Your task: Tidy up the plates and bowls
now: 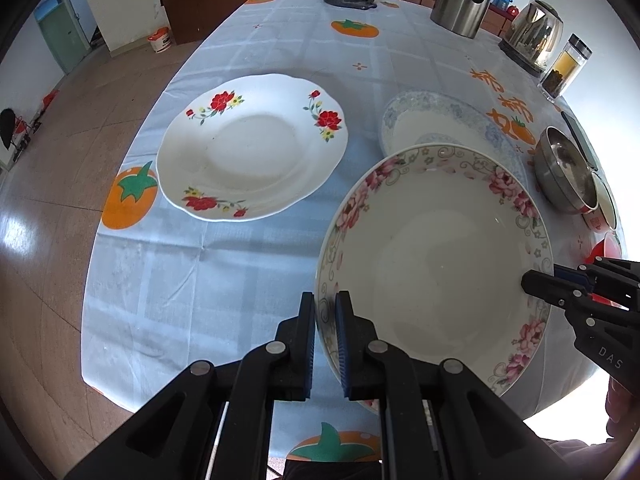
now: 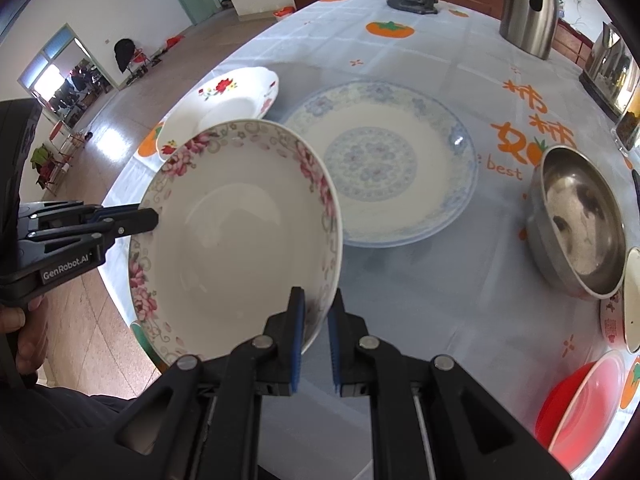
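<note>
Both grippers, left gripper (image 1: 325, 340) and right gripper (image 2: 316, 336), pinch opposite rims of the pink-flowered plate (image 1: 436, 260), jaws pressed on it. Gripping two sides keeps it level above the bench (image 1: 224, 272), probably for stacking on the blue plate (image 2: 400, 164).

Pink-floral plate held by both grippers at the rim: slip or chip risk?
The pink-floral plate looks like glazed ceramic, so probably stiff but slippery. The left gripper and right gripper pinch only thin rim edges, so it may pivot or slide if either loosens. Likely chips if dropped onto the blue-patterned plate.
</note>
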